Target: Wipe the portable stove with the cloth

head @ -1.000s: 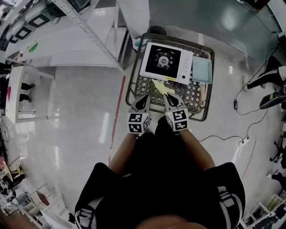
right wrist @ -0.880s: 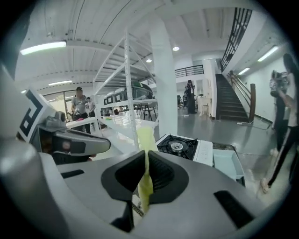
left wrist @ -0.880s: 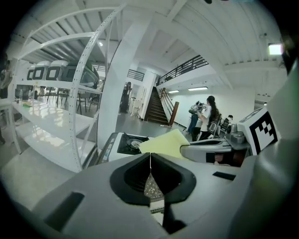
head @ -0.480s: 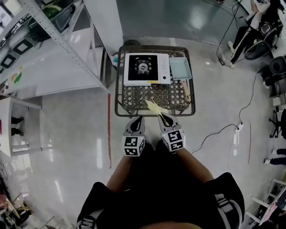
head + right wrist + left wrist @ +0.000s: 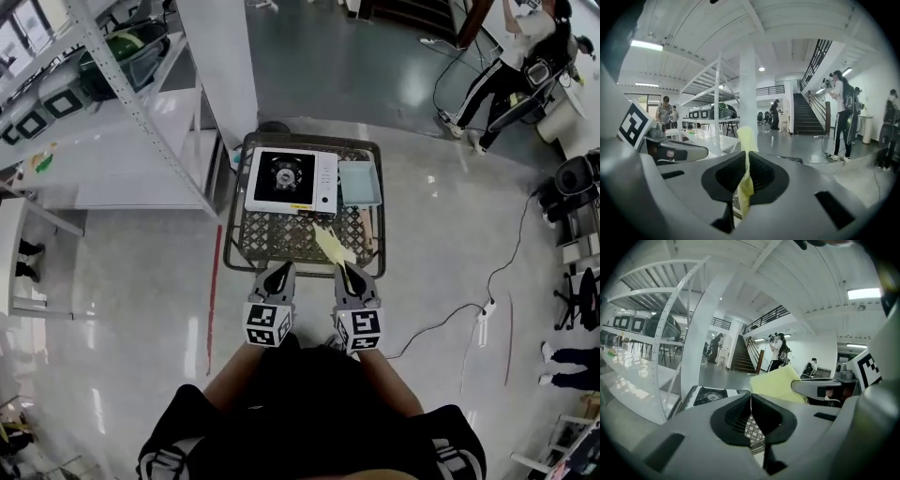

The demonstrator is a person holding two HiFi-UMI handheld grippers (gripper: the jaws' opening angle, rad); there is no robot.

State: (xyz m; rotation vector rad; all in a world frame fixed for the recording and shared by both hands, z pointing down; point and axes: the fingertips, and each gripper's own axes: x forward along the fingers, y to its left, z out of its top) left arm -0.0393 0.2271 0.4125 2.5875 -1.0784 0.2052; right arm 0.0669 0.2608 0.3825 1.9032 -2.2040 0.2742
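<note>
The white portable stove [image 5: 284, 180] with a black burner panel sits at the back left of a lattice-topped metal cart [image 5: 281, 242]. In the left gripper view the stove [image 5: 712, 395] shows low beyond the jaws. My right gripper [image 5: 345, 274] hangs at the cart's near edge, shut on a yellow cloth [image 5: 330, 246] that trails forward over the lattice. The right gripper view shows the cloth [image 5: 745, 180] pinched between the right gripper's [image 5: 748, 154] jaws. My left gripper [image 5: 278, 278] is beside it, shut and holding nothing; its jaws [image 5: 750, 397] meet with no gap.
A light blue tray [image 5: 359, 184] lies right of the stove on the cart. Metal shelving [image 5: 141, 112] and a white pillar [image 5: 220, 66] stand left. A cable and power strip [image 5: 483, 323] cross the floor at right. A person [image 5: 511, 66] stands far back right.
Both grippers have drawn back from over the cart's lattice to its near edge, the right one still holding the cloth. The cart and stove now appear farther away and more square-on.
</note>
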